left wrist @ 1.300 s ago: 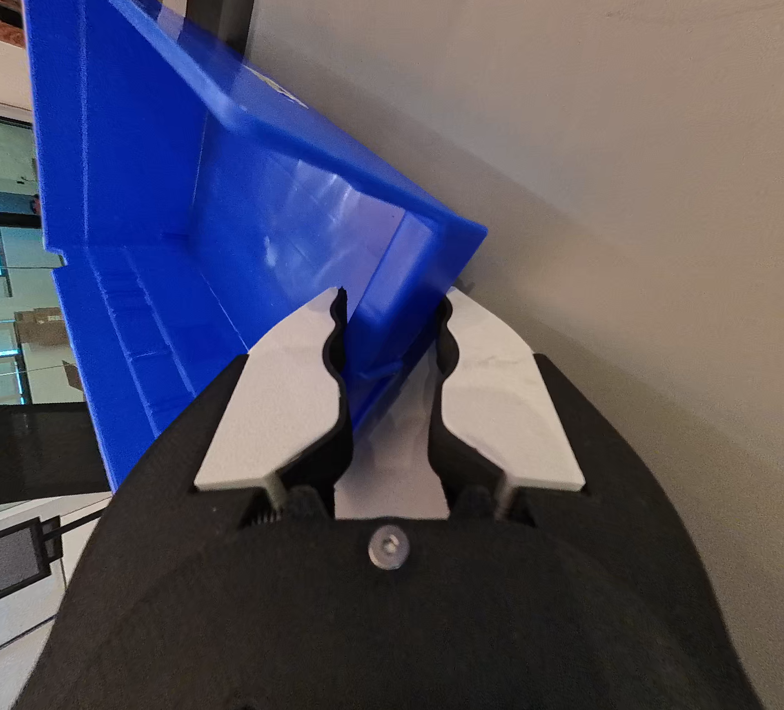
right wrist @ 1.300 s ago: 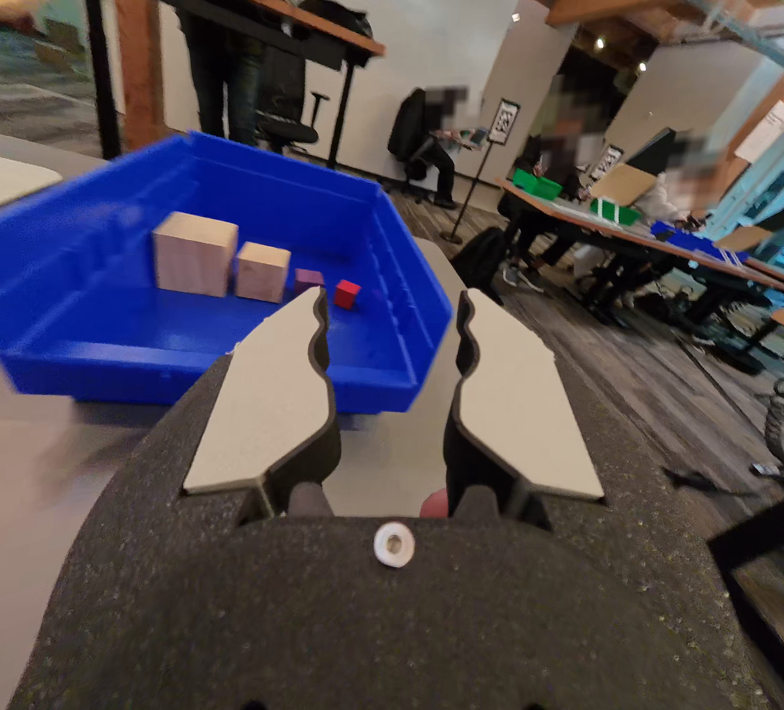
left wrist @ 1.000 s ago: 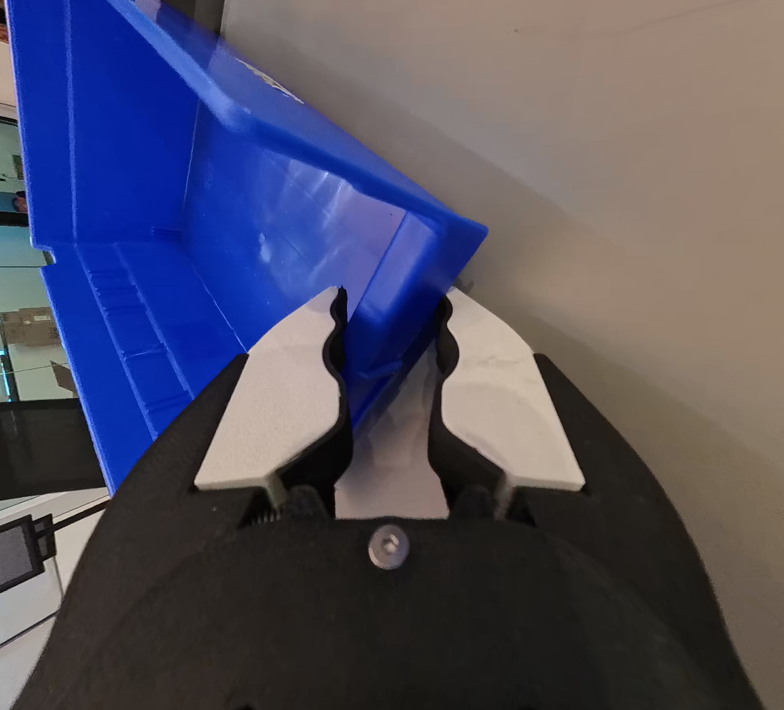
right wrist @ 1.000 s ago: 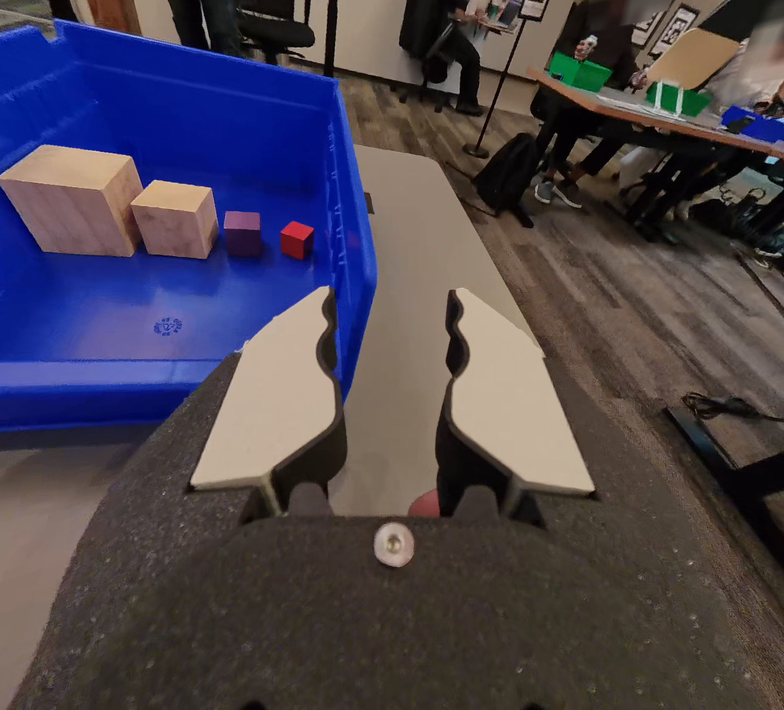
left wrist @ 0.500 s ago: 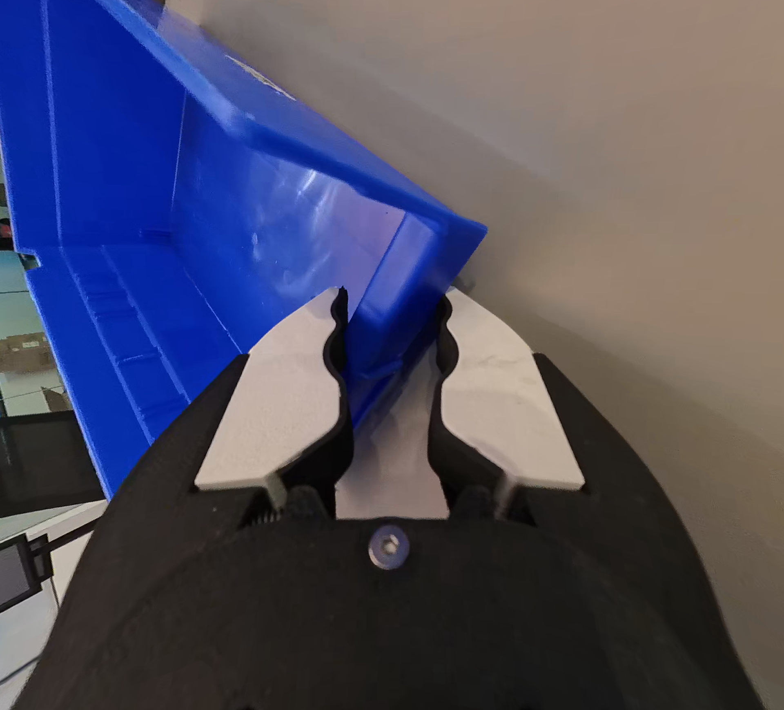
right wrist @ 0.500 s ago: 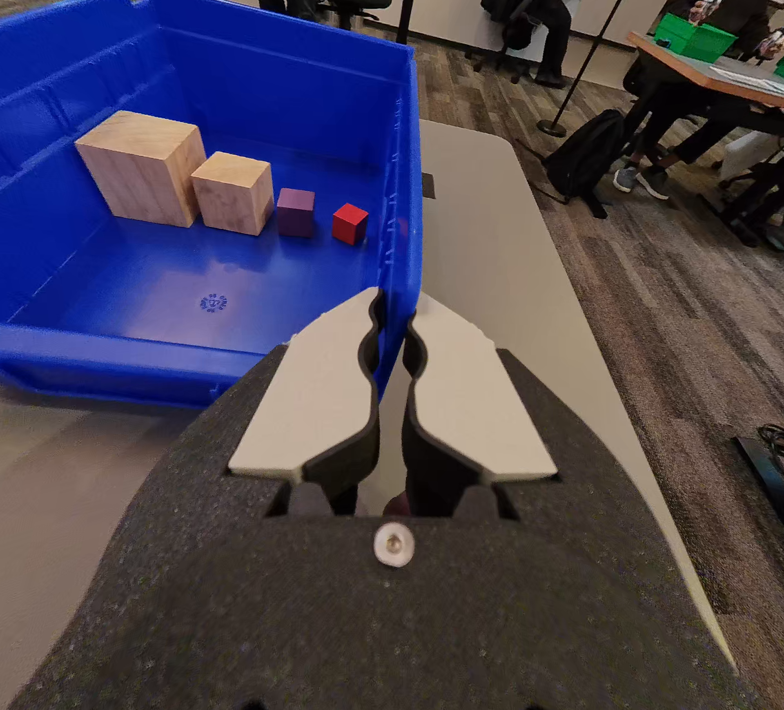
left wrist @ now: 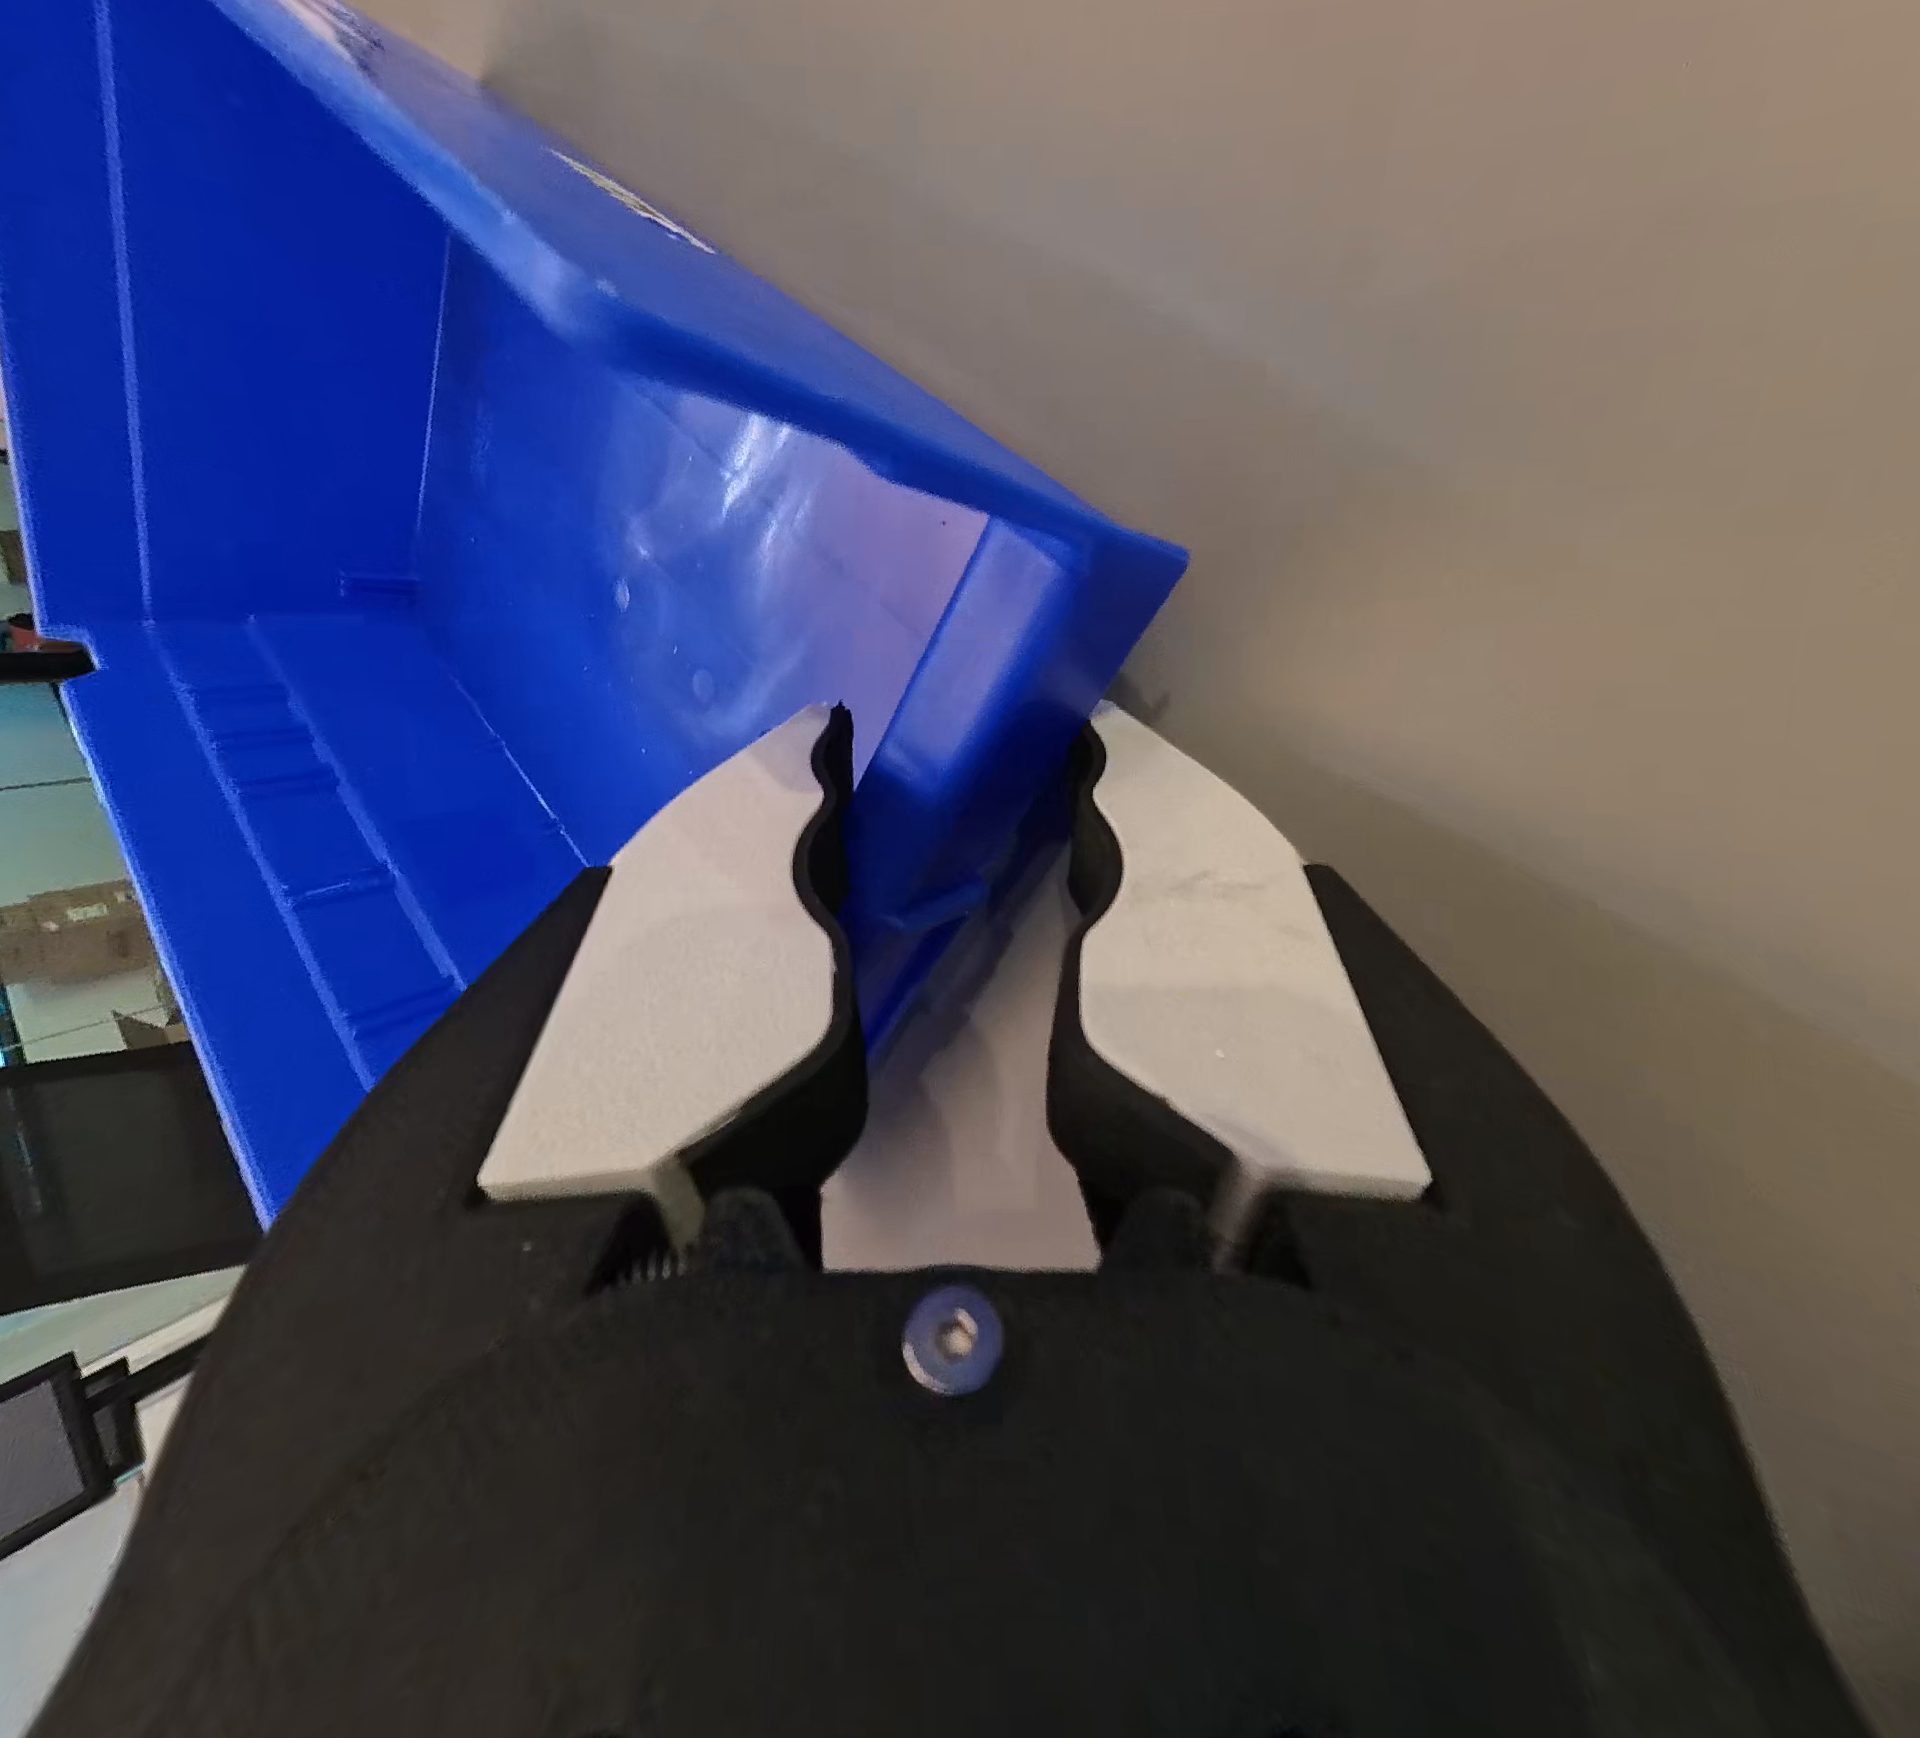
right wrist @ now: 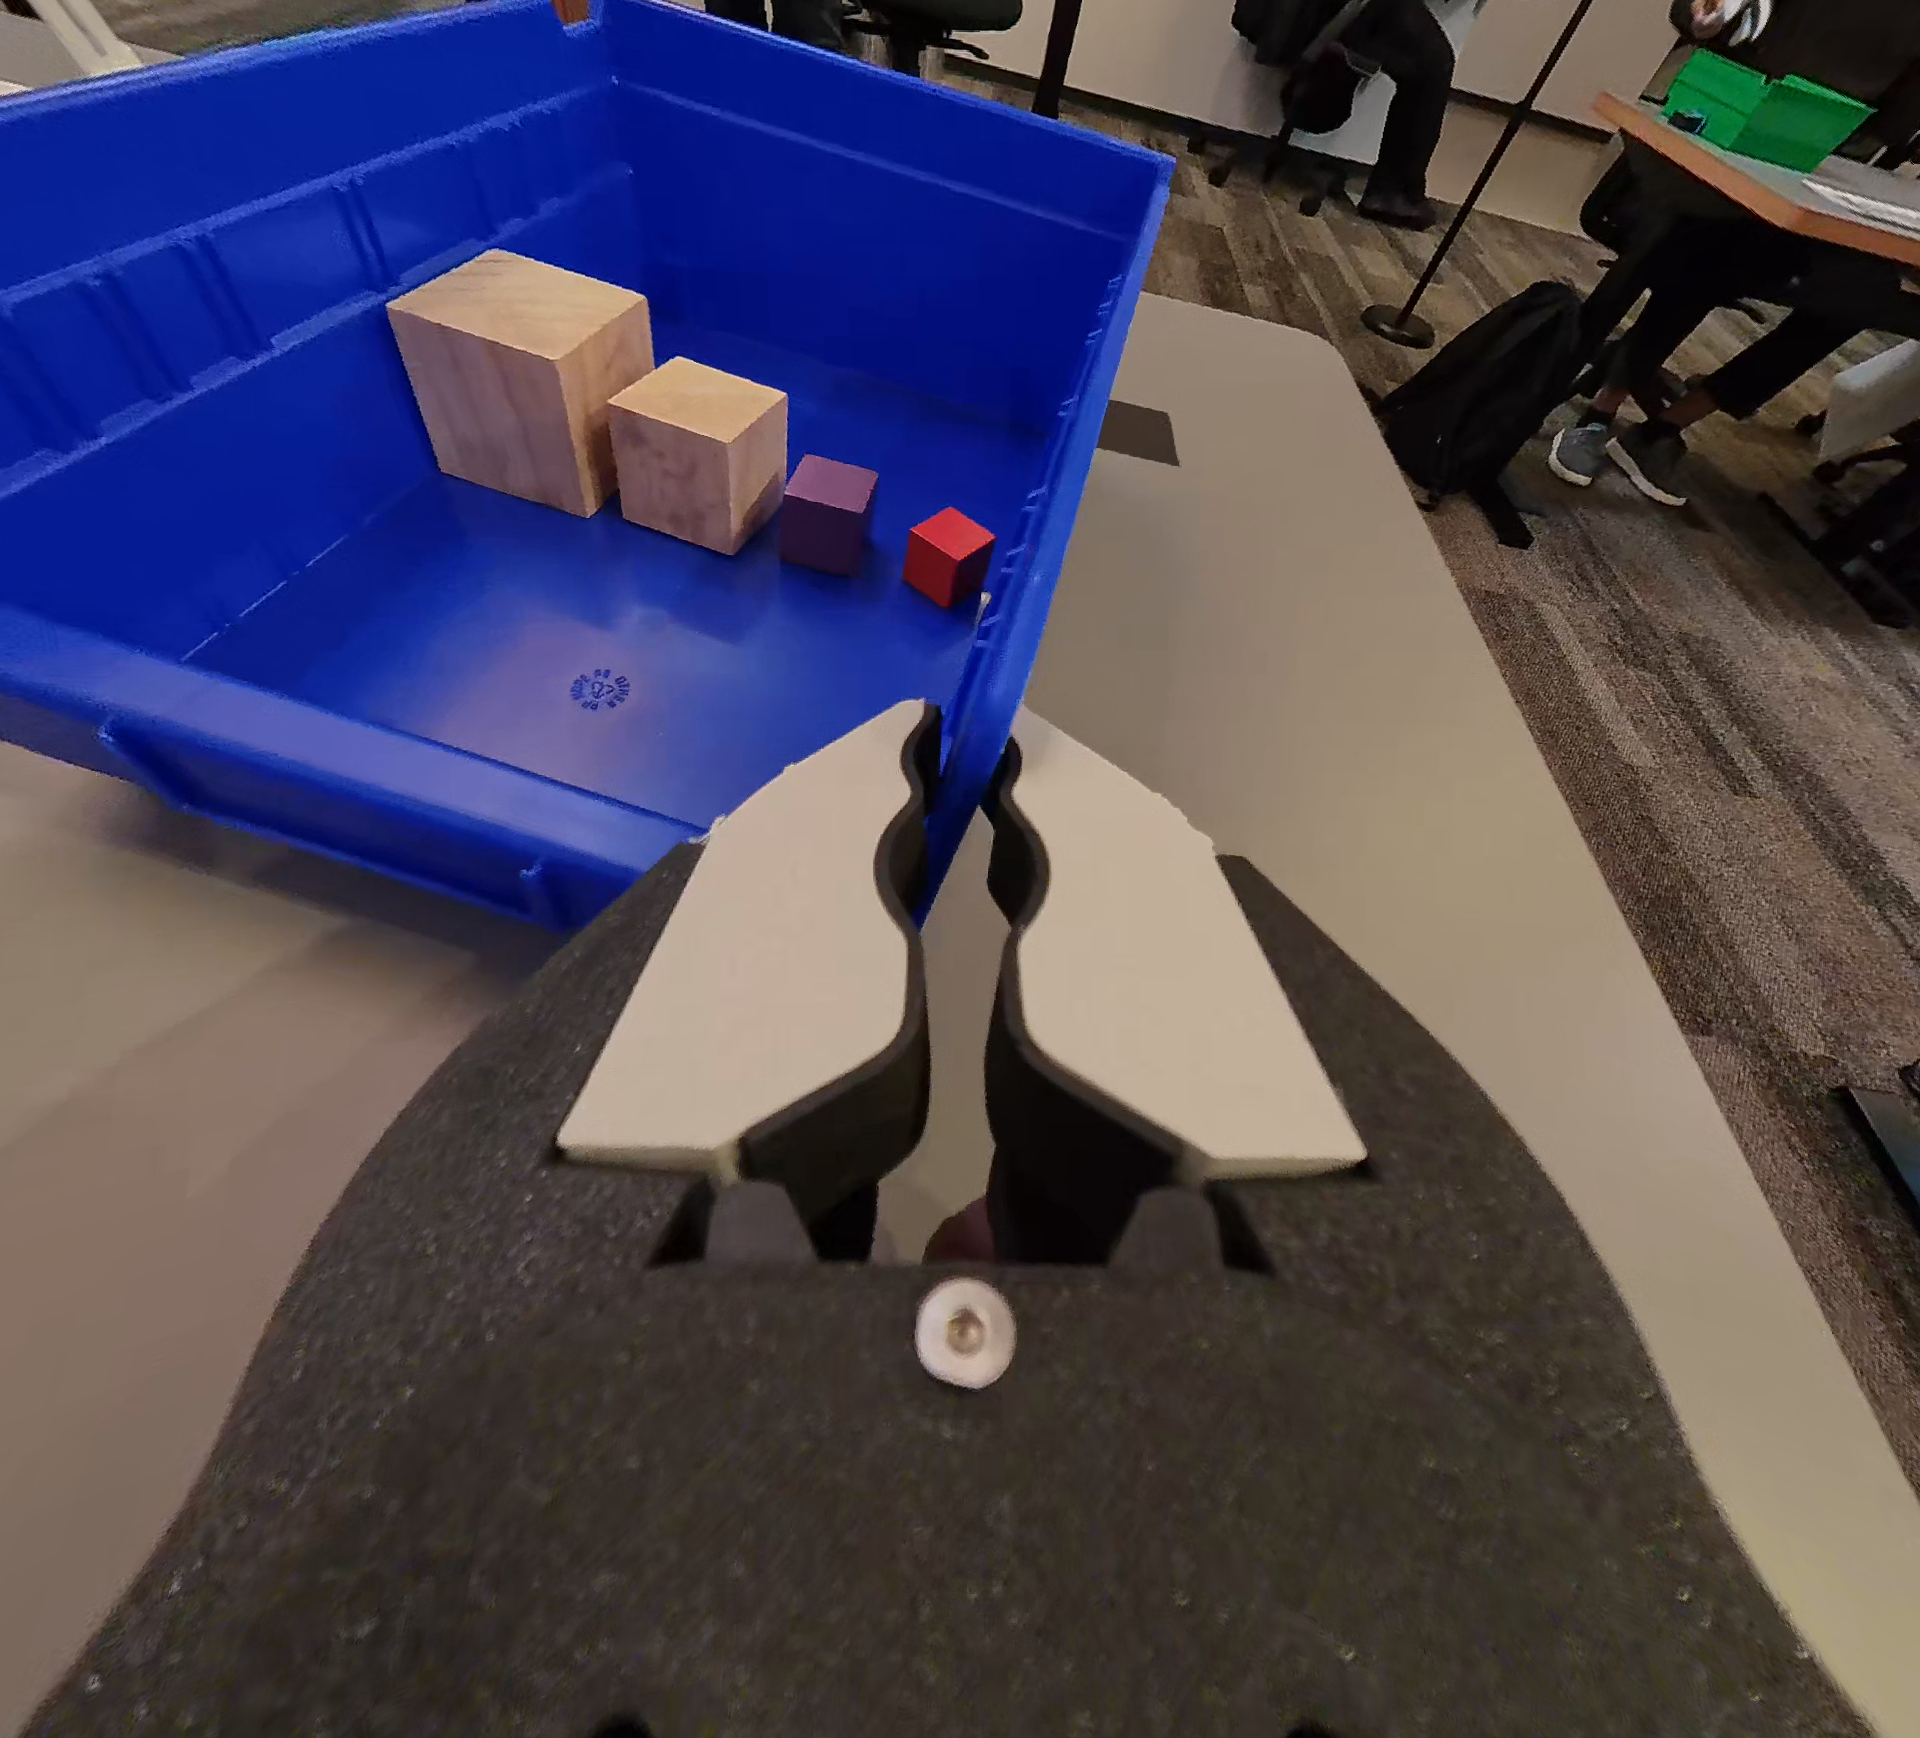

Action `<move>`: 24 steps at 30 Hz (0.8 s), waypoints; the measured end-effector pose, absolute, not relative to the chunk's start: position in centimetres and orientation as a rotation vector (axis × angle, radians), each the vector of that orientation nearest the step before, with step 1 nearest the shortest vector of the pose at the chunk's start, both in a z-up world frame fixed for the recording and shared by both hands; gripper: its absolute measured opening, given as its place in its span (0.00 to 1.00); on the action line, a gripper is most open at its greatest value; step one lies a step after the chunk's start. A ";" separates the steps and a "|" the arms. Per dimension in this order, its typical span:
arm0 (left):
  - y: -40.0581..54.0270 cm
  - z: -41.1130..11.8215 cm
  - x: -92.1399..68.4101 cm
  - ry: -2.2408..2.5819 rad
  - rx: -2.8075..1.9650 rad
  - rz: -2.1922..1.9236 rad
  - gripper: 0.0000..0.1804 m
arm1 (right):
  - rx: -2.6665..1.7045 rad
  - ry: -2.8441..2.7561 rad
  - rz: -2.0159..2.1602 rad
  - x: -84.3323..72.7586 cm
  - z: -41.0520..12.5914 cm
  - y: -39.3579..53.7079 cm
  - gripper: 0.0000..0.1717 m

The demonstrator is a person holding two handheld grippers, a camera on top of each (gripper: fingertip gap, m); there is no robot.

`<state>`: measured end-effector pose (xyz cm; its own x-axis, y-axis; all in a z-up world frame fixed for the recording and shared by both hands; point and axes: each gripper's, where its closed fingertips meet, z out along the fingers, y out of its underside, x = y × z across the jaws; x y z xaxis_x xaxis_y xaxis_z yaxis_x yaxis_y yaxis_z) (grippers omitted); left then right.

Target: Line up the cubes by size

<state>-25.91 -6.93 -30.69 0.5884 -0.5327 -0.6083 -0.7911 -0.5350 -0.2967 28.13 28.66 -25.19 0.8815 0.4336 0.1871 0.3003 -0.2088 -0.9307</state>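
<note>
The right claw (right wrist: 961, 753) is clamped on the thin right-hand wall of the blue bin (right wrist: 312, 161), its two grey fingers (right wrist: 790, 940) pinching the rim near the front corner. The left claw (left wrist: 961, 753) grips a thicker corner lip of the same bin (left wrist: 260, 338), a finger pressed to each side. Inside, ahead and to the left of the right claw, four cubes stand in a row across the bin floor: a large wooden cube (right wrist: 520, 369), a medium wooden cube (right wrist: 696, 452), a purple cube (right wrist: 828, 512) and a red cube (right wrist: 948, 554) nearest the gripped wall. They already descend in size toward the right claw, so the sorting looks finished. The bin rests on a grey counter (right wrist: 1299, 649).
</note>
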 end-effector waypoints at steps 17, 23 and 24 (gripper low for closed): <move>-11.1 -30.6 -19.0 1.231 -2.139 0.550 0.20 | -1.797 -0.597 0.167 25.8 -25.2 23.2 0.04; -12.3 -30.5 -15.3 1.286 -2.096 0.472 0.18 | -1.789 -0.621 0.184 24.7 -25.2 21.8 0.04; -12.4 -30.5 -14.4 1.283 -2.090 0.438 0.17 | -1.787 -0.625 0.186 24.5 -25.2 21.6 0.04</move>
